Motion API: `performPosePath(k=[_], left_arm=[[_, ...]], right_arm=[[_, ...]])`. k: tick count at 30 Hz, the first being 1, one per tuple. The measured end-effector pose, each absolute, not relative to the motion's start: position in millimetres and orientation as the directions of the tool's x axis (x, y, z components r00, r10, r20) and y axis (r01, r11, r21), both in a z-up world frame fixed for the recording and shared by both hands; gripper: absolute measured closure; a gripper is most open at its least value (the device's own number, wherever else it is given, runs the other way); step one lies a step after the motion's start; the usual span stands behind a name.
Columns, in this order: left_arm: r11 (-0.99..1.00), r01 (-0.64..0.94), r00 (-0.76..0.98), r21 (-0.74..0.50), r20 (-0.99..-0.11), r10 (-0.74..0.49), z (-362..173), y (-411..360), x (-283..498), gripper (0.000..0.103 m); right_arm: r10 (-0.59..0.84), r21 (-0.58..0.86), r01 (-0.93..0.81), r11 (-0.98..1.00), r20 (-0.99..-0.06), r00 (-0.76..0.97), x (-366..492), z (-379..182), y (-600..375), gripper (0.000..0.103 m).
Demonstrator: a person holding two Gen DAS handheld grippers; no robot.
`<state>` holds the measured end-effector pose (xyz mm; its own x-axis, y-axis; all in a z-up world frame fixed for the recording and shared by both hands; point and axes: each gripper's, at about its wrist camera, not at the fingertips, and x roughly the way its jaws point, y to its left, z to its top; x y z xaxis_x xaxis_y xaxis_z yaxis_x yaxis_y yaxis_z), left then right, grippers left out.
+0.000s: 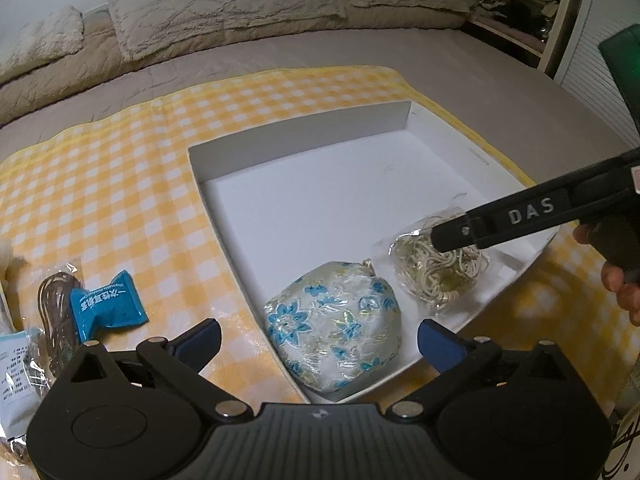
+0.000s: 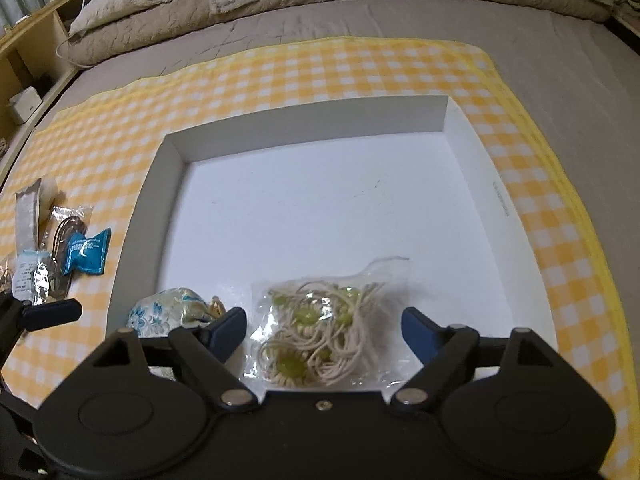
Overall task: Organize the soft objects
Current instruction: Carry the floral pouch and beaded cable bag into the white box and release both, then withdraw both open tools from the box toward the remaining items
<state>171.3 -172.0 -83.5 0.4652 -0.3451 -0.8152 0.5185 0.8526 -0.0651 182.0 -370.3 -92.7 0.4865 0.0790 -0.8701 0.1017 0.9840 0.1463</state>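
A white shallow box [image 1: 300,128] lies on a yellow checked cloth [image 1: 120,180]. In its near corner rests a silky pouch with blue flowers [image 1: 332,328], between the spread fingers of my left gripper [image 1: 320,336], which is open; the pads do not press it. Beside the pouch lies a clear bag of cream cords with green beads [image 2: 320,336]. My right gripper [image 2: 324,320] stands open around that bag, with its pads at the bag's edges and no squeeze showing. In the left wrist view the right gripper's finger [image 1: 520,216] reaches in over the bag [image 1: 432,276].
Left of the box [image 2: 312,128] on the cloth lie a blue packet [image 1: 106,304], a clear bag of brown cord [image 1: 56,308] and a white sachet [image 1: 16,380]. Beige pillows [image 1: 200,16] line the bed's far side. A wooden shelf [image 2: 24,60] stands at the left.
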Motion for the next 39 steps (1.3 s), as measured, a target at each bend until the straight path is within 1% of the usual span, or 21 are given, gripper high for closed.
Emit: performPosePath(k=[15, 18, 21, 24, 25, 26, 31, 39], left_arm=[[0.878, 0.469, 0.478, -0.098, -0.807, -0.345, -76, -166, 172, 0.000], [0.881, 0.460, 0.488, -0.105, -0.799, -0.350, -72, -164, 171, 0.000], [0.884, 0.453, 0.502, -0.111, -0.789, -0.356, -68, -162, 170, 0.000], [0.888, 0.444, 0.515, -0.120, -0.777, -0.362, -64, -159, 168, 0.000], [0.889, 0.441, 0.519, -0.123, -0.773, -0.364, -63, -158, 168, 0.000], [0.891, 0.437, 0.524, -0.124, -0.770, -0.364, -61, -157, 167, 0.000], [0.898, 0.424, 0.541, -0.120, -0.761, -0.357, -56, -155, 165, 0.000], [0.920, 0.375, 0.598, -0.112, -0.729, -0.332, -44, -141, 162, 0.000]], right_arm=[[0.072, 0.144, 0.103, 0.984, -0.858, 0.508, 161, -83, -381, 0.014], [0.068, 0.139, 0.098, 0.985, -0.851, 0.520, 153, -80, -383, 0.012], [0.062, 0.129, 0.089, 0.988, -0.845, 0.532, 147, -77, -384, 0.010], [0.061, 0.123, 0.076, 0.990, -0.831, 0.553, 139, -74, -383, 0.004], [0.065, 0.124, 0.066, 0.990, -0.821, 0.567, 136, -72, -383, 0.001], [0.068, 0.125, 0.058, 0.990, -0.811, 0.581, 133, -70, -382, 0.000], [0.071, 0.108, 0.021, 0.994, -0.775, 0.628, 119, -63, -378, 0.000], [0.048, 0.090, 0.031, 0.995, -0.756, 0.653, 111, -58, -378, 0.000]])
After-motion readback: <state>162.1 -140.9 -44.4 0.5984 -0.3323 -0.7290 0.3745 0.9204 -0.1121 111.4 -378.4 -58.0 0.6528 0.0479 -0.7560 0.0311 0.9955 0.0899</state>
